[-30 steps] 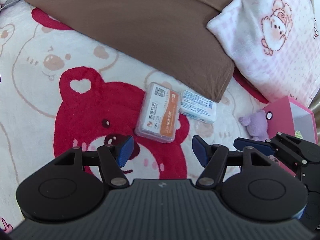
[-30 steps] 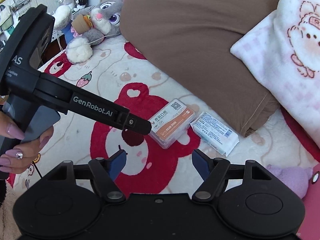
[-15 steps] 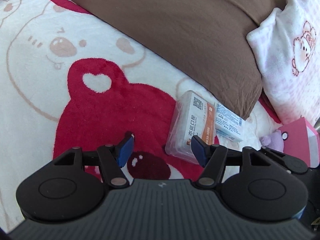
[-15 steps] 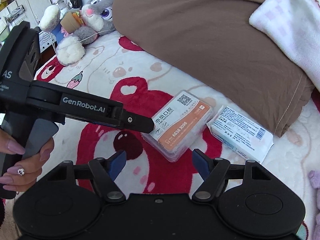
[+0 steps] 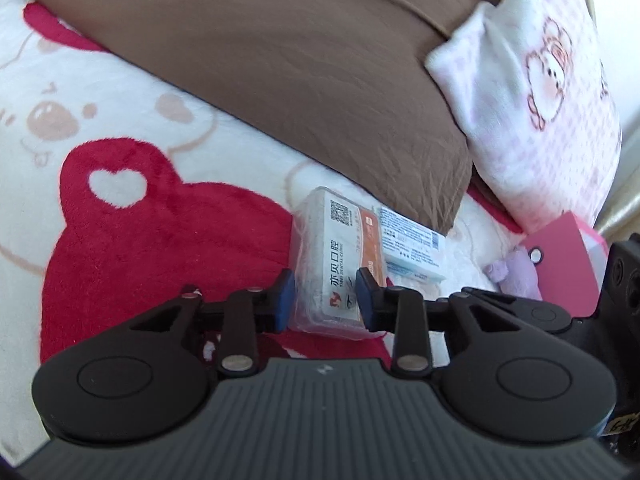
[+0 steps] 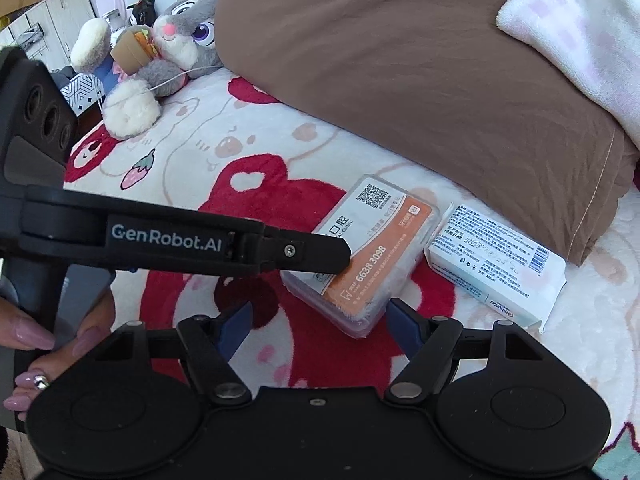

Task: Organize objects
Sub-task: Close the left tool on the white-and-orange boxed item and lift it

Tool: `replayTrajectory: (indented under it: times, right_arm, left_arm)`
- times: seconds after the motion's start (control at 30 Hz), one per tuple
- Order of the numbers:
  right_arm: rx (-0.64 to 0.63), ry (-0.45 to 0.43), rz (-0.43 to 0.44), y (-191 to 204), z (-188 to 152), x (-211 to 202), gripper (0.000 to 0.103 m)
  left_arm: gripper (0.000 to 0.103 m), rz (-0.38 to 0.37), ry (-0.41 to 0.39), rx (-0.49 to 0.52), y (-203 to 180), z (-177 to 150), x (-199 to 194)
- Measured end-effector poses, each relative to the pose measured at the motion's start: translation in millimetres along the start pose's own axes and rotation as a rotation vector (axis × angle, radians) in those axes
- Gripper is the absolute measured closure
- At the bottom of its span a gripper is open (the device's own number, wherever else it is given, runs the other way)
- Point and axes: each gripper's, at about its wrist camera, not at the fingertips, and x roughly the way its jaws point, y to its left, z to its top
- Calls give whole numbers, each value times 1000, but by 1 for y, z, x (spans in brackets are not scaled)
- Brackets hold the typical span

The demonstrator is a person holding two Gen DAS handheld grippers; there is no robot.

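Clear plastic, with an orange-and-white label, is what the left tongs [image 5: 325,300] have between their blue pads: a small clear box [image 5: 340,264] lying on the bed's fleecy blanket [image 5: 120,240], over the big red bear print. The jaws have just been closing, and the pads now sit against the box's two long sides, or so near that I see no gap. The box rests flat on the blanket.

Just beside it on the right, touching or nearly so, lies a white wipes packet [image 6: 496,268], close under the edge of a brown pillow [image 6: 400,80]. A pink-checked pillow [image 5: 540,100] leans against the brown one further right.

The right tongs [image 6: 318,322] hover wide open with nothing between them, their tips just short of the box's near corner. A hand [image 6: 44,356] with painted nails grips the handle of the left tool. A grey plush rabbit [image 6: 176,44] sits at the far left of the bed, and a pink box [image 5: 560,268] and a small purple plush [image 5: 508,276] lie to the right.
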Motion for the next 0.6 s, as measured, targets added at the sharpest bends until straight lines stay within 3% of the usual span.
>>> replayTrajectory:
  times: [0.1,0.23,0.37,0.6]
  right_arm:
    - [-25,-1,-35,2,-5,-11,24]
    - [8,29,-15,-3,-17,-31,24]
    - [19,63,-12,3,-41,-41,22]
    - [53,51,-31,3,-52,-45,20]
  left_arm:
    - [72,-54,93,-77,0,-3,-3]
    - [72,-109,200,-128,-6,-27,-7]
    - [72,-75,237,-104,-22,-49,-9]
    - [70,-68,232,-122,-24,-50,-8]
